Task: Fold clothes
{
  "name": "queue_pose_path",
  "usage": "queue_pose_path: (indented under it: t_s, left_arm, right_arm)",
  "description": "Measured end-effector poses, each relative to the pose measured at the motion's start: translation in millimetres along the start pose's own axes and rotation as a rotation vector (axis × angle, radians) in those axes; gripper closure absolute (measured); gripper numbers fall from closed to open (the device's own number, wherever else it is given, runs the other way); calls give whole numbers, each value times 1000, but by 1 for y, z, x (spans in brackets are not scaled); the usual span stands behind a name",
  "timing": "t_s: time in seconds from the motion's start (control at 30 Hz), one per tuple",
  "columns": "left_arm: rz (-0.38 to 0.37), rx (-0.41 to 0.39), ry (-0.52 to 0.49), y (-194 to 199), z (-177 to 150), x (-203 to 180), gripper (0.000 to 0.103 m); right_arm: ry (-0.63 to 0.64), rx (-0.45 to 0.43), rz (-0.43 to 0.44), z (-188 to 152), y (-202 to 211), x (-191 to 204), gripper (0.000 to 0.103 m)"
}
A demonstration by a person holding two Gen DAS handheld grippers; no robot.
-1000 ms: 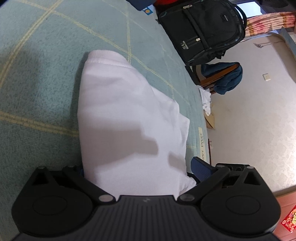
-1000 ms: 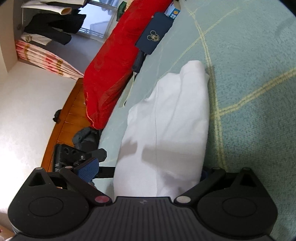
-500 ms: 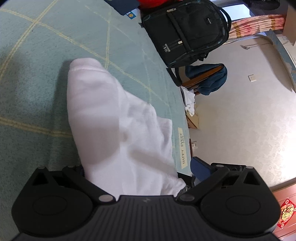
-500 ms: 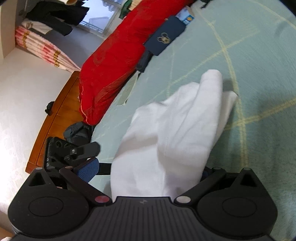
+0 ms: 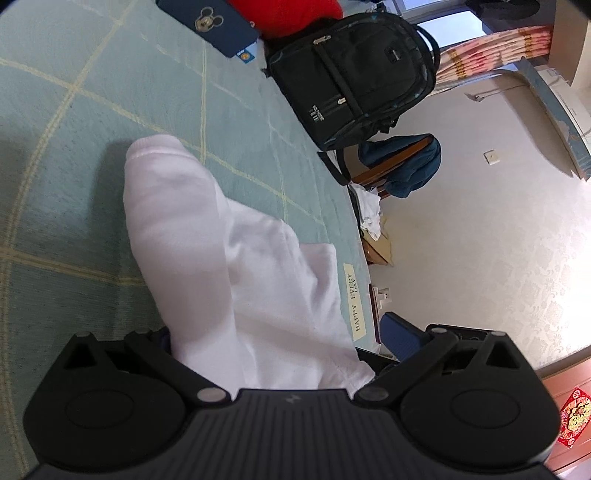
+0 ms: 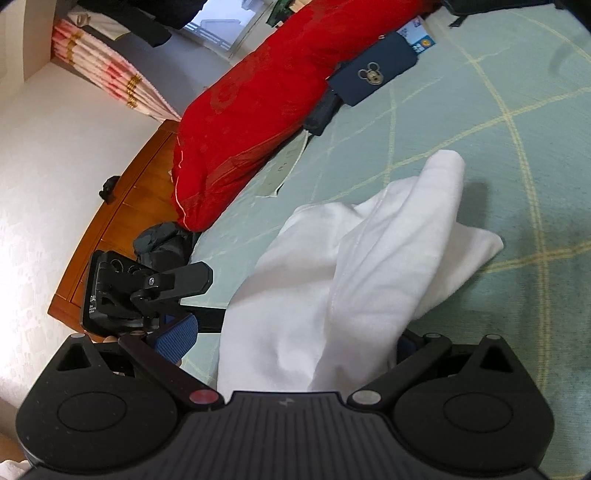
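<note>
A folded white garment (image 5: 207, 258) lies on the green checked bedspread (image 5: 74, 110), bunched and sagging in the middle. My left gripper (image 5: 280, 332) is open around its near end. One blue pad (image 5: 399, 332) stands clear of the cloth and the other is hidden under it. My right gripper (image 6: 291, 338) is open around the opposite end of the garment (image 6: 369, 258). Its left pad (image 6: 177, 332) is apart from the cloth and its right pad is tucked beneath. The left gripper (image 6: 155, 291) also shows in the right wrist view, one finger running under the cloth.
A black backpack (image 5: 354, 74), a dark blue Mickey case (image 5: 210, 26) and a red quilt (image 6: 266, 110) lie at the far end of the bed. A chair with blue clothing (image 5: 406, 166) stands beside the bed. A wooden headboard (image 6: 122, 218) borders the other side.
The garment has gone from lying flat to being raised at both ends, so it now buckles into folds. Both grippers have lifted and tilted, bringing more of the far bed into view.
</note>
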State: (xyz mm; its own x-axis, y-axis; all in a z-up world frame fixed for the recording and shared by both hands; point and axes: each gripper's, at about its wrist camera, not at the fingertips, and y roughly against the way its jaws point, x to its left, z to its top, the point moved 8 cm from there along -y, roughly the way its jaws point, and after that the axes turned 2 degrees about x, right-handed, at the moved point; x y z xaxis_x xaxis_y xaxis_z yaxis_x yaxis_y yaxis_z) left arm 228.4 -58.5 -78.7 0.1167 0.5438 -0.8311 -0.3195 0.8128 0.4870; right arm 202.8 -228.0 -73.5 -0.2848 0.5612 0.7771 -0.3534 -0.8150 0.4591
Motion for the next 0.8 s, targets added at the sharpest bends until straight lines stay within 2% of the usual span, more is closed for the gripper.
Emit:
queue_pose_path:
  t_s: [0.37, 0.8]
  left_arm:
    - [-16, -58, 13, 40, 5, 15, 2]
    - [10, -185, 35, 134, 30, 64, 2]
  right_arm:
    - [37, 29, -12, -2, -27, 34, 0]
    - [141, 90, -23, 5, -113, 107, 0]
